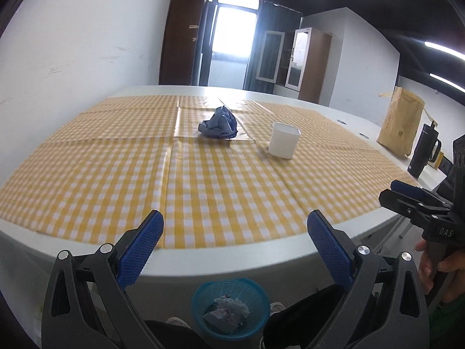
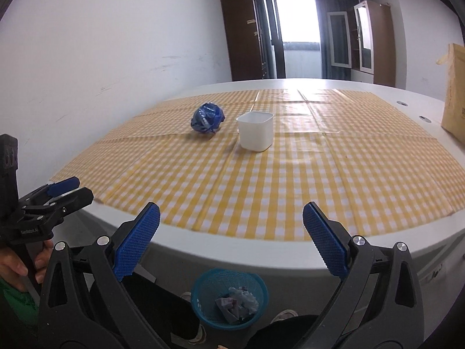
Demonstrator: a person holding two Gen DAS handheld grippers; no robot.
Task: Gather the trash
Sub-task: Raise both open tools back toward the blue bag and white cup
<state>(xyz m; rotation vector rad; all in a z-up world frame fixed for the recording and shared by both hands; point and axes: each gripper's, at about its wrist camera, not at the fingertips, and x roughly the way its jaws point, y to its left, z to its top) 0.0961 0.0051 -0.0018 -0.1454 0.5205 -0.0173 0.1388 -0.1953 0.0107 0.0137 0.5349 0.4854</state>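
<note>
Left gripper [image 1: 235, 250] and right gripper [image 2: 231, 240] both hang at the near table edge, jaws spread wide, nothing held. We have two candidates on the checked cloth [image 2: 334, 174]: a crumpled blue wrapper [image 2: 207, 118] and a white tub [image 2: 255, 130] just to its right, near each other but apart, both well across the table from us. The blue bin [image 2: 229, 299] sits on the floor below the near edge, already with some crumpled paper in it.

Our read: next step is reach and pick, wrapper first. We'd take it with the left, since it lies on that side, coming in low and closing across the bulk of the wad, not a loose flap. Keep clear of the tub so we don't knock it. The tub is light; we'd pinch one wall.
</note>
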